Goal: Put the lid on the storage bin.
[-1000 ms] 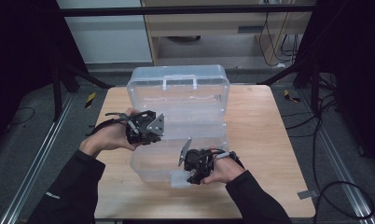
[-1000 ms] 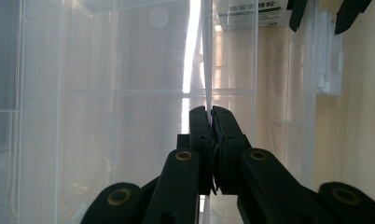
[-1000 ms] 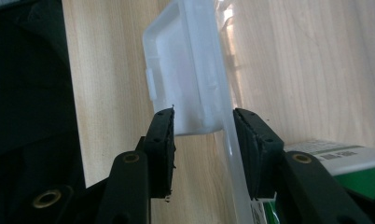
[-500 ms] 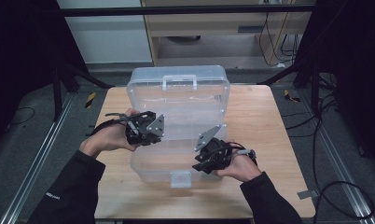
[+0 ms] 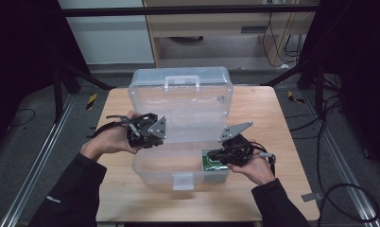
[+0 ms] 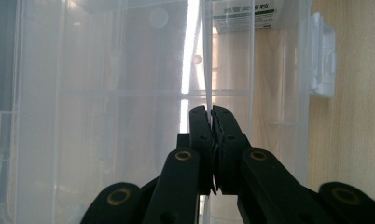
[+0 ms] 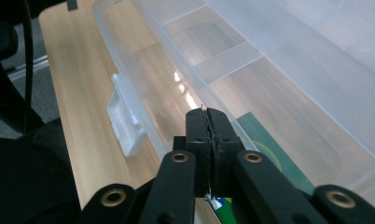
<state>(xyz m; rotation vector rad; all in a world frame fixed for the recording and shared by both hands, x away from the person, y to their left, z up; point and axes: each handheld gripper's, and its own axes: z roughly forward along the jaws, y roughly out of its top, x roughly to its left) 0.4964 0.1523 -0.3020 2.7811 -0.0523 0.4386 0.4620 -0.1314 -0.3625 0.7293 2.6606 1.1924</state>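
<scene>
Over the clear box (image 5: 178,118), your left gripper (image 6: 211,122) pinches its wall while your right gripper (image 7: 206,122) has just closed on a green packet (image 5: 211,161).

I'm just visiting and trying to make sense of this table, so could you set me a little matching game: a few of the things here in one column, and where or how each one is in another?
Things:
1. left gripper
2. right gripper
3. green packet
4. white latch

Places or states:
A. hangs at the middle of the clear plastic box's front wall
B. lies in the box's right-hand compartment
C. shut on a thin clear wall at the box's left side
D. jaws shut, just above the green packet, a scrap of the packet's edge between them

Pairs: 1-C, 2-D, 3-B, 4-A
</scene>
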